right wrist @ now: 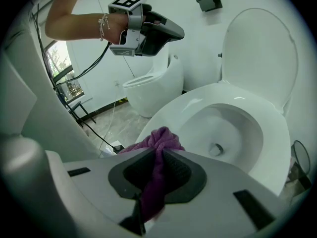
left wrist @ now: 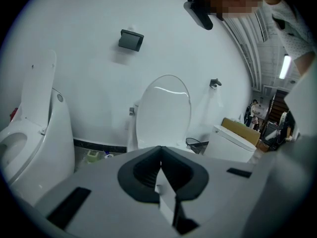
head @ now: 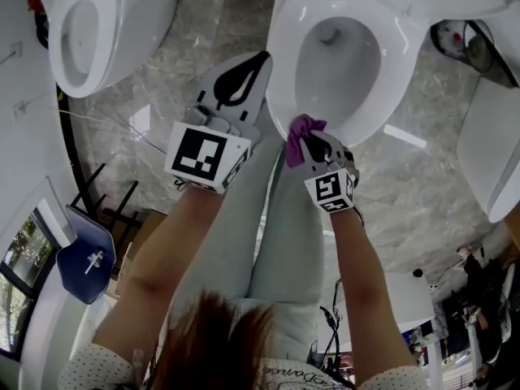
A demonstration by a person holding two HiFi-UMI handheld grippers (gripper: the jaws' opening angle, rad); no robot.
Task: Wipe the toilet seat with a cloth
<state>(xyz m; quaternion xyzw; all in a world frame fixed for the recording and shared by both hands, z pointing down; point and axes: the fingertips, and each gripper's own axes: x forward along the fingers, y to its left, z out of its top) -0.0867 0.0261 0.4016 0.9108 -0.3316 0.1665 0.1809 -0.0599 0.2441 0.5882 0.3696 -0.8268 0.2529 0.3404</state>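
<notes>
1. Left tool point(head: 260, 60): pinched shut on nothing, hanging just beside the left edge of the toilet seat point(head: 281, 96), apparently clear of it. No job for it in this step, so best parked there, out of the wiping path.
2. Cloth point(head: 297, 133): purple, bunched up, clamped in the closed right tool point(head: 310, 142), right at the front edge of the seat. Hard to say whether touching or just above. Only a small tuft poking past the tips, with the rest trailing back between the jaws.
3. Looks like the very start of the wipe, with pretty much the whole ring to go. Press down enough to flatten that tuft onto the seat, keeping the hard tips off the plastic. Keep the squeeze firm too, otherwise a real chance of dragging the cloth out on that glossy surface.
4. Sweep along the ring, not across it: front first, then round the right side toward the raised lid point(right wrist: 260, 53), then back for the left side. Stay on the flat top and out of the bowl point(head: 357, 63). Slow, overlapping passes, given so little cloth sticking out.
</notes>
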